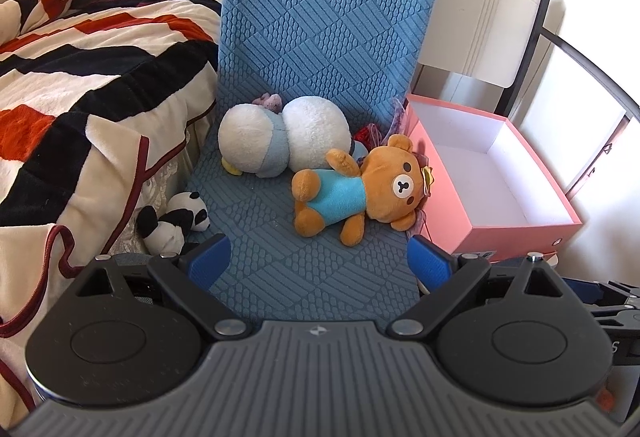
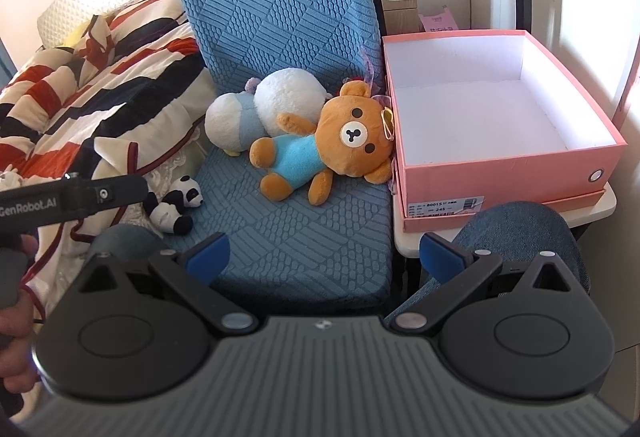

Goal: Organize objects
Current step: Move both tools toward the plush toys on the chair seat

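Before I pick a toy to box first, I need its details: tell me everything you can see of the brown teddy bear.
The brown teddy bear is a plush toy with a pale muzzle, round ears and a light blue shirt. It lies on its back on the blue textured chair cover, limbs spread. Its head rests against the open pink box, one arm touching the white and blue plush toy.

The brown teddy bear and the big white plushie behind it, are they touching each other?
Touching. In the right wrist view the brown teddy bear has its raised arm pressed against the white plushie, with no blue seat cover showing between them.
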The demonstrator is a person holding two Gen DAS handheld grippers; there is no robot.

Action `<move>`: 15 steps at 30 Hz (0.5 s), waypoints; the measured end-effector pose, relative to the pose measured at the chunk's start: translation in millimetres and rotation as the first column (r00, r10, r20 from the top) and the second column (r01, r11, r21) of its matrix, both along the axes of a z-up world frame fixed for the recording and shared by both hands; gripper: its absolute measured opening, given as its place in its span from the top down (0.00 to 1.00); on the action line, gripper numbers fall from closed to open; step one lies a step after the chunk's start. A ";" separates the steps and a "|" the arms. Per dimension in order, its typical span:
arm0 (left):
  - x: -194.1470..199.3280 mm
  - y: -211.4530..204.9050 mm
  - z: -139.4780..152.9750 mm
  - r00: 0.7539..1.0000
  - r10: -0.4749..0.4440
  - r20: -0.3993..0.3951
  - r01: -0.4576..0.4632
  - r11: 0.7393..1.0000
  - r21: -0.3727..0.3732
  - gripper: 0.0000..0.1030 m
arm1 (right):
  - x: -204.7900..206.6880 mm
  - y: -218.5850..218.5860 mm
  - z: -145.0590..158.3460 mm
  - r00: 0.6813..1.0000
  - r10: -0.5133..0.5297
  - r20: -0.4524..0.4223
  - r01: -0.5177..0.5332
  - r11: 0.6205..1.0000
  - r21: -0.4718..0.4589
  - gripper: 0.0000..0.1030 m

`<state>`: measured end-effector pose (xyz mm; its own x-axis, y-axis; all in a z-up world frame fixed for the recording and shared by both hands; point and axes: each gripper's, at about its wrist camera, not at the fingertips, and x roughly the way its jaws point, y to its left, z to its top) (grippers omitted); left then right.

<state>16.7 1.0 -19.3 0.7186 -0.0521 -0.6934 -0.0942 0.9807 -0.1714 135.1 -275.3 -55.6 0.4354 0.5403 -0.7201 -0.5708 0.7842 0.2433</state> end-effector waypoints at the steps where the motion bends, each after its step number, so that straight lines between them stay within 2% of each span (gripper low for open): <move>1: 0.2 0.1 -0.3 1.000 0.002 -0.001 -0.002 1.000 0.001 0.06 | 0.3 0.3 -0.4 1.000 0.000 0.000 0.000 1.000 0.001 0.00; 15: 6.5 -1.6 -6.9 0.999 0.026 -0.020 -0.025 0.999 0.030 0.06 | 4.8 0.6 -10.3 1.000 0.010 -0.019 -0.010 1.000 0.015 0.00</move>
<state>23.1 -0.7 -26.2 0.7052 -0.0134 -0.7088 -0.1223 0.9825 -0.1403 139.9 -274.7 -65.8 0.4161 0.5551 -0.7202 -0.5737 0.7748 0.2658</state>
